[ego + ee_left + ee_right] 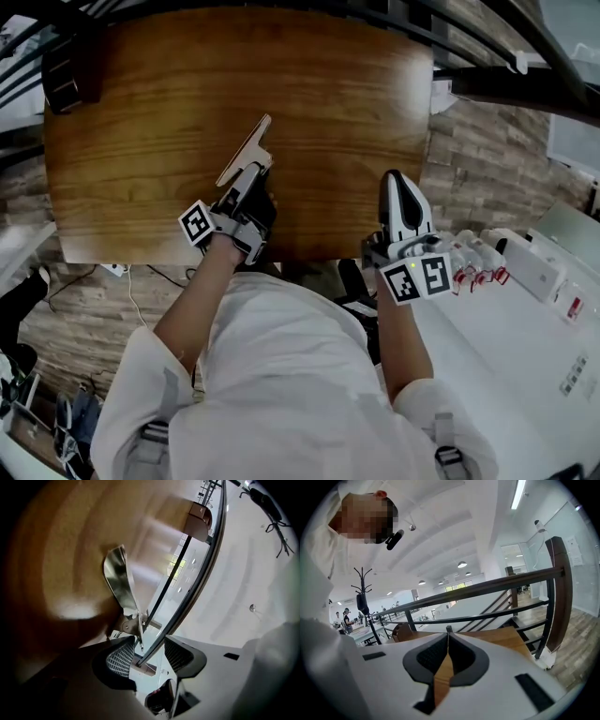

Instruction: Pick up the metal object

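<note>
Near the middle of the wooden table [141, 112] lies the metal object [246, 150], a flat thin piece that points far and a bit right. Its near end sits at the tips of the left gripper [251, 180]. In the left gripper view the jaws of the left gripper [149, 641] are spread wide. The small hinged end of the metal object [119, 581] is just at the gap, and the pads do not press on it. I cannot tell if it lies flat or leans on one edge.

The right gripper [401, 202] is over the near right edge of the table, with its jaws pressed together on nothing [448, 634].

The person's white shirt [281, 375] hides part of the near edge. A dark thing [66, 80] at the far left corner is cut off and hard to make out.

Bare wood lies all around the metal object. Black rails [469, 84] run past the far right side.
</note>
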